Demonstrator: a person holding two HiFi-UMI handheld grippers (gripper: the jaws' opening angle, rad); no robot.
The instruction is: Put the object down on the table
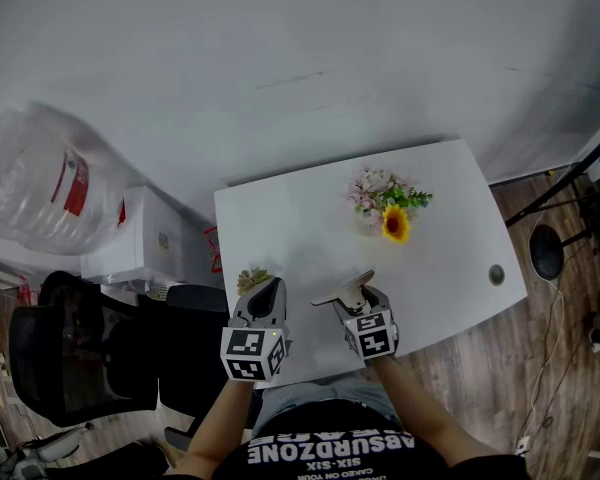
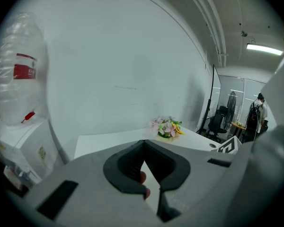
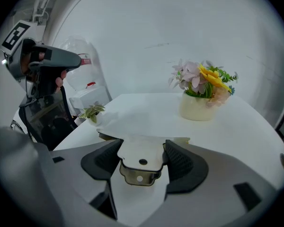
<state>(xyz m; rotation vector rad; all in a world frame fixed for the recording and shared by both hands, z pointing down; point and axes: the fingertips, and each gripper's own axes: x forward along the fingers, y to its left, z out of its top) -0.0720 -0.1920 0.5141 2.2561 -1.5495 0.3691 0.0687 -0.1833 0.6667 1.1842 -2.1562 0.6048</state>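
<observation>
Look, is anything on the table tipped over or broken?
Nothing stands out. The flower pot stands upright. So does the small potted plant, though it sits close to the left edge of the table. The right gripper is shut on a flat metal piece.

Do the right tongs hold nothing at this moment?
No, the right tongs are closed on a flat metal plate with two holes.

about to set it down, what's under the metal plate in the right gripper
Only bare white table shows around the metal plate held in the right gripper. The spot directly beneath it is covered.
</observation>
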